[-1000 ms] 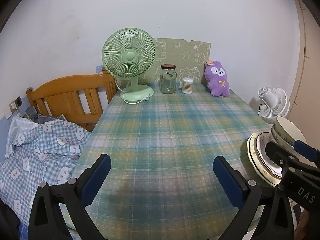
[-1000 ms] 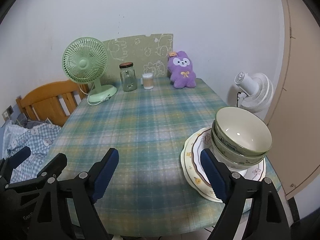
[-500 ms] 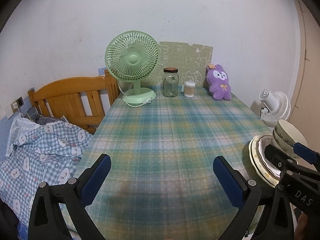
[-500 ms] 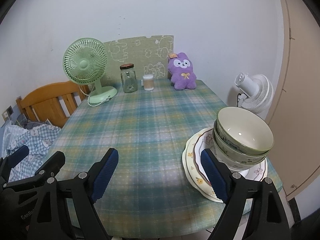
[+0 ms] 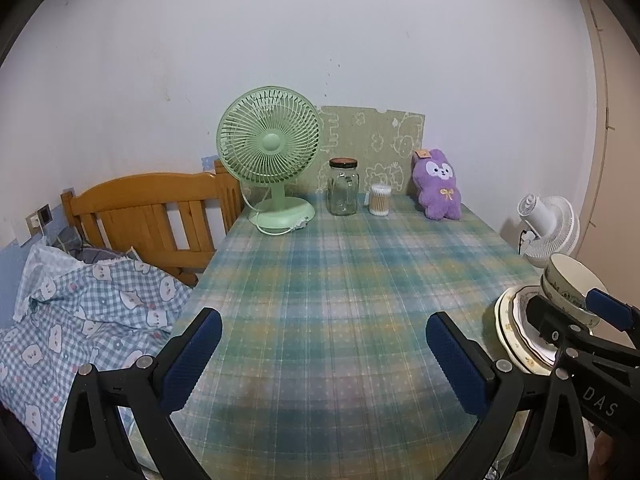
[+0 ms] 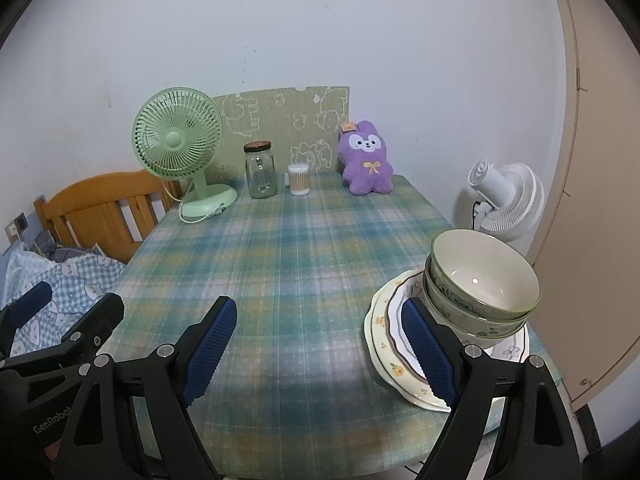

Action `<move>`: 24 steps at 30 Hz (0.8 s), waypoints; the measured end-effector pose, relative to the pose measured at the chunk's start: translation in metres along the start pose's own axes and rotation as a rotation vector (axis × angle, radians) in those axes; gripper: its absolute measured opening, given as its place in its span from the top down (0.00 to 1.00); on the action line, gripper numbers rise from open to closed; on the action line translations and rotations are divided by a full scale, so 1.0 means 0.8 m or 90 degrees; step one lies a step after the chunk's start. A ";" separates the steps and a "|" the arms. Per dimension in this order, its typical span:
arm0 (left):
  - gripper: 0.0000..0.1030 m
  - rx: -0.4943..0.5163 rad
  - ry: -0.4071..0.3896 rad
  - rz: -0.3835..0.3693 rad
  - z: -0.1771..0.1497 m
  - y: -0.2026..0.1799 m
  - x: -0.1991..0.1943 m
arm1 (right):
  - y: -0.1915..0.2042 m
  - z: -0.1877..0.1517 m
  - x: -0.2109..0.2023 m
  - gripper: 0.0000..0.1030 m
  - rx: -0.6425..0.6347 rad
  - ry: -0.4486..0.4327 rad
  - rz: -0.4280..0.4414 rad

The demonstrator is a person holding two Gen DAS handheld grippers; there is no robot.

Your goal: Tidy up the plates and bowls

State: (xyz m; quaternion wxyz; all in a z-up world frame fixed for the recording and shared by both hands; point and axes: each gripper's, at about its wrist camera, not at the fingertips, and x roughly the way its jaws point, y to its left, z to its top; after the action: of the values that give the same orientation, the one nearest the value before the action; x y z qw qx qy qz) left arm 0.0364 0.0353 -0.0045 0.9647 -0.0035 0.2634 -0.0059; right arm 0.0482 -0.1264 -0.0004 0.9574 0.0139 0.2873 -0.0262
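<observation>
Two green-rimmed bowls (image 6: 484, 280) sit nested on a stack of flower-patterned plates (image 6: 380, 332) at the near right edge of the plaid-covered table (image 6: 304, 248). My right gripper (image 6: 318, 320) hovers open over the cloth with nothing between its blue pads. Its right finger (image 6: 428, 352) stands just in front of the plates' left rim. My left gripper (image 5: 322, 344) is open too, above bare cloth further left, with nothing in it. From the left wrist view the bowls (image 5: 568, 280) and plates (image 5: 506, 320) lie at far right, partly hidden behind the right gripper.
At the table's far end stand a green desk fan (image 5: 268, 144), a glass jar (image 5: 343, 188), a tub of cotton swabs (image 5: 380, 200) and a purple plush (image 5: 438, 184). A white fan (image 6: 504, 200) stands beyond the right edge. A wooden headboard (image 5: 152, 208) and checked bedding (image 5: 80, 312) lie left.
The left gripper has tipped up a little, so the fan, jar and plush sit lower in its view. The right gripper has kept still. Both pairs of jaws stand as wide as before.
</observation>
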 end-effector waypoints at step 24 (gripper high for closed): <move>0.00 -0.003 0.005 -0.007 0.000 -0.001 -0.001 | 0.000 -0.002 -0.002 0.16 -0.004 0.002 -0.004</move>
State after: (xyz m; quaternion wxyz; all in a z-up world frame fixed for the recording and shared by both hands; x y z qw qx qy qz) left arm 0.0359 0.0344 -0.0041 0.9635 -0.0074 0.2673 -0.0108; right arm 0.0460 -0.1265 -0.0007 0.9568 0.0105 0.2892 -0.0280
